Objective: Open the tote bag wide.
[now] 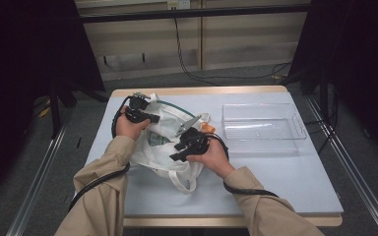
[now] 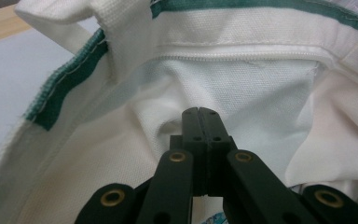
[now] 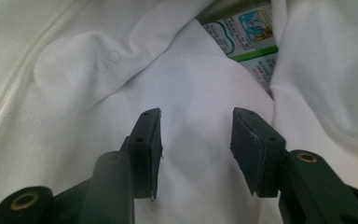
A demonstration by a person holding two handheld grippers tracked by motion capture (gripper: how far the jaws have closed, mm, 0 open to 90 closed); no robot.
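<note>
High view: white cloth bag (image 1: 170,142), soft and light, lies on the table (image 1: 285,177), left claw (image 1: 150,117) pinched shut on its rim, right claw (image 1: 177,150) part-open, empty, over the mouth; grip the hem.

Matt white woven cloth bag (image 2: 242,84) with green fabric trim, glossy printed carton (image 3: 247,35) beyond the matt black plastic right tool (image 3: 196,149), clear plastic tray (image 1: 263,121).

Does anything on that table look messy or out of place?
Nothing is spilled or broken. The white tote bag lies crumpled, a printed packet showing inside its mouth. The clear plastic tray beside it sits square.
</note>
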